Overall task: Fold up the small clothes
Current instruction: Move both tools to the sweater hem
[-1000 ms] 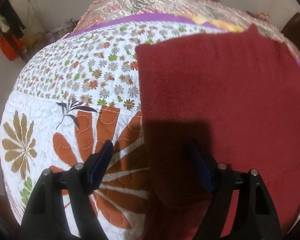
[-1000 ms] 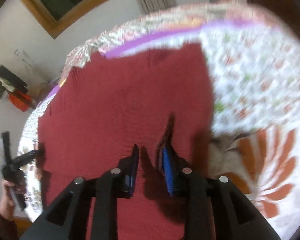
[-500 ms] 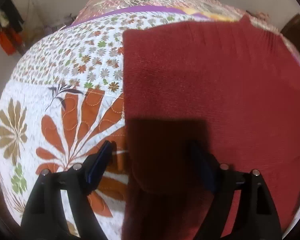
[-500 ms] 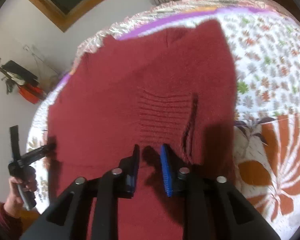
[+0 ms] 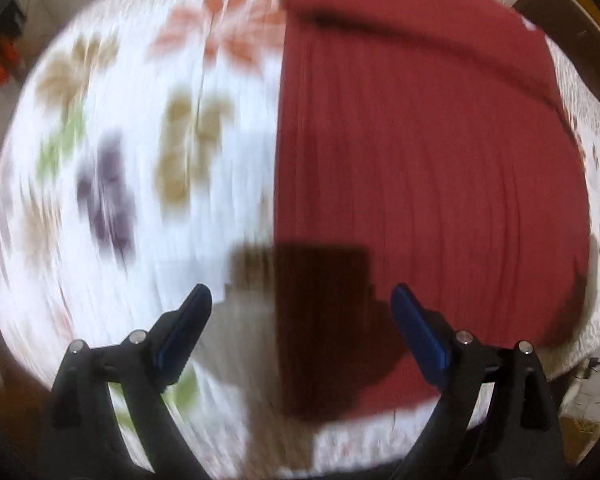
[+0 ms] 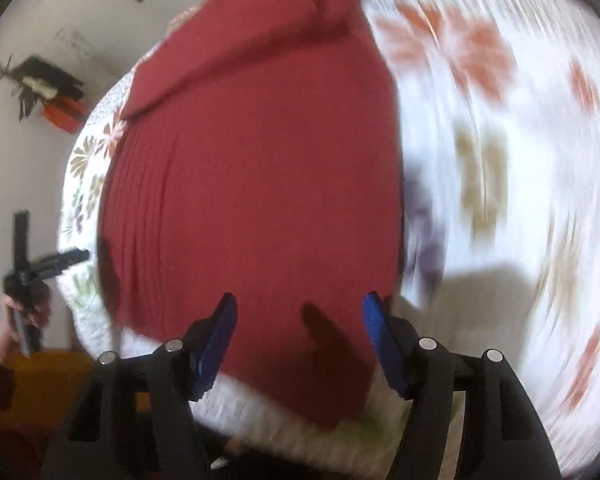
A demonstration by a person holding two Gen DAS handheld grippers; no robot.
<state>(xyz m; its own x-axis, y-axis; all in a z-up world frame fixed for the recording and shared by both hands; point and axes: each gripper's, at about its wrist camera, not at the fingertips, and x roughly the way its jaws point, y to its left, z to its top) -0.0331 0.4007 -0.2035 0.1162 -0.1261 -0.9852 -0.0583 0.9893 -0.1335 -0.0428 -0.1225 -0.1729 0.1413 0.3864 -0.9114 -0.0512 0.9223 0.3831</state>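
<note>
Hovering over the red knit garment [image 5: 428,152] on the floral bedspread [image 5: 140,152]; left tongs [image 5: 300,312] and right tongs [image 6: 300,316] both released, empty, positioned near its near edge, likely for regrasp.

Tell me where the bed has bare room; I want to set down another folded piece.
Bare floral quilt lies left of the red garment, up to the bed's edge. The garment fills the right side, leaving only a narrow quilt strip beyond it.
</note>
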